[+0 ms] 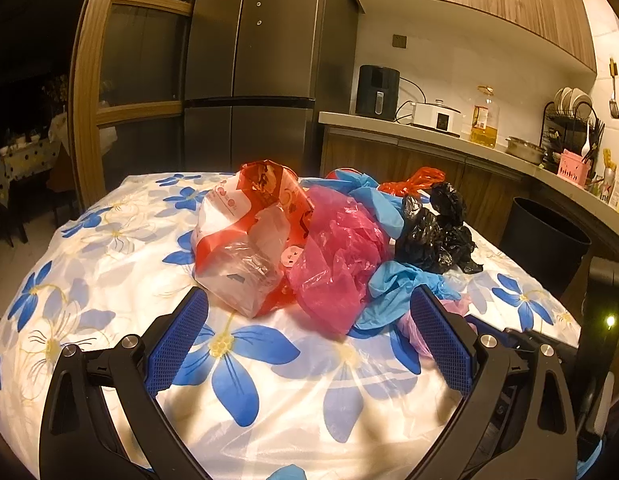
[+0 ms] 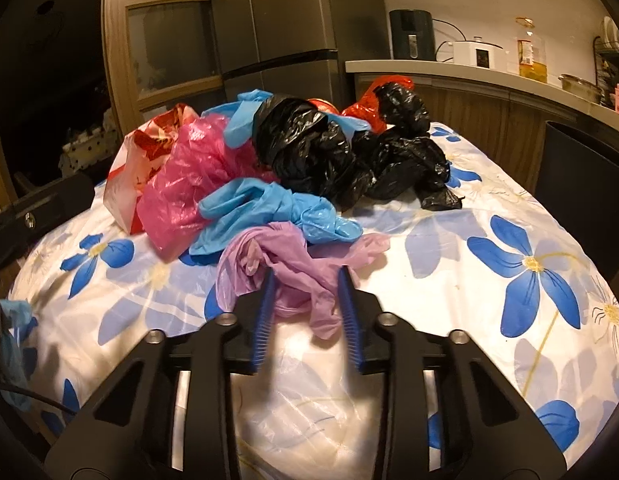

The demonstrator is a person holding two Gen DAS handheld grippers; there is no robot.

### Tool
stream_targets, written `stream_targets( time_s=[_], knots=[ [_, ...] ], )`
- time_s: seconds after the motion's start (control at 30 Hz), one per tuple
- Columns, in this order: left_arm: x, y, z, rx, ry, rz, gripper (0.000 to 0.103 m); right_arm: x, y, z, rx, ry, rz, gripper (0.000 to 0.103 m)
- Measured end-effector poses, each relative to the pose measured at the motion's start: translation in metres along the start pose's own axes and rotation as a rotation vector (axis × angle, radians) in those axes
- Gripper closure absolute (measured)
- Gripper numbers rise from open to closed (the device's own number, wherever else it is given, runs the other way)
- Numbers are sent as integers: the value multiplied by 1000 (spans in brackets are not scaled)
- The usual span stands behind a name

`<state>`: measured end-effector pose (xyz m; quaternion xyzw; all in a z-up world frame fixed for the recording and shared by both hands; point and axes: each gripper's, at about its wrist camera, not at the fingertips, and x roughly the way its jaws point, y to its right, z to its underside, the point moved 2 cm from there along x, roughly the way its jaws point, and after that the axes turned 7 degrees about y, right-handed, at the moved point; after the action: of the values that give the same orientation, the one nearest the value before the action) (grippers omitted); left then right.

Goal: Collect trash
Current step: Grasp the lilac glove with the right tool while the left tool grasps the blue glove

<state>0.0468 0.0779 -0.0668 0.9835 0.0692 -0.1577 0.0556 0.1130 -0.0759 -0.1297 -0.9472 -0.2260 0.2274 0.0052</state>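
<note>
A heap of trash lies on the flowered tablecloth (image 1: 269,400): a red-and-white printed bag (image 1: 245,232), a pink bag (image 1: 337,252), blue gloves (image 1: 397,284), a crumpled black bag (image 1: 437,232) and an orange-red bag (image 1: 413,182). My left gripper (image 1: 309,300) is open wide just above the cloth, and the near edges of the printed and pink bags reach in between its tips. In the right wrist view a purple bag (image 2: 285,256) lies at the front of the heap, below a blue glove (image 2: 269,208) and the black bag (image 2: 329,152). My right gripper (image 2: 307,280) is narrowed onto the purple bag, whose bunched plastic fills the gap at the tips.
A black bin (image 1: 545,240) stands on the floor beyond the table's right edge, also seen as the bin (image 2: 581,168). Behind it runs a kitchen counter (image 1: 429,132) with appliances and an oil bottle. A tall fridge (image 1: 253,80) stands at the back.
</note>
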Motion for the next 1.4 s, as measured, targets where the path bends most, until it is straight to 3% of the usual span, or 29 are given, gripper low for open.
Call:
stream_targets(
  time_s=[0.1, 0.17, 0.4, 0.63, 0.73, 0.93, 1.03, 1.27, 1.4],
  knots=[
    [3, 2, 0, -7, -4, 10, 6, -2, -2, 2, -19, 1, -4, 98],
    [3, 6, 0, 3, -2, 16, 6, -8, -1, 2, -26, 11, 0, 100],
    [6, 32, 0, 29, -2, 69, 6, -60, 27, -12, 7, 122, 60, 101],
    [31, 82, 1, 80, -18, 161, 13, -93, 54, -28, 51, 202, 121, 101],
    [51, 94, 6, 122, -50, 140, 29, -99, 61, -30, 58, 222, 130, 101],
    [86, 97, 15, 101, -155, 104, 34, -103, 73, -31, 85, 237, 141, 101],
    [96, 100, 19, 113, -201, 95, 48, -102, 80, -32, 99, 238, 146, 101],
    [99, 95, 28, 96, -246, 119, 82, -102, 85, -33, 115, 240, 153, 101],
    [86, 91, 30, 86, -236, 158, 91, -106, 85, -35, 112, 250, 157, 101]
  ],
)
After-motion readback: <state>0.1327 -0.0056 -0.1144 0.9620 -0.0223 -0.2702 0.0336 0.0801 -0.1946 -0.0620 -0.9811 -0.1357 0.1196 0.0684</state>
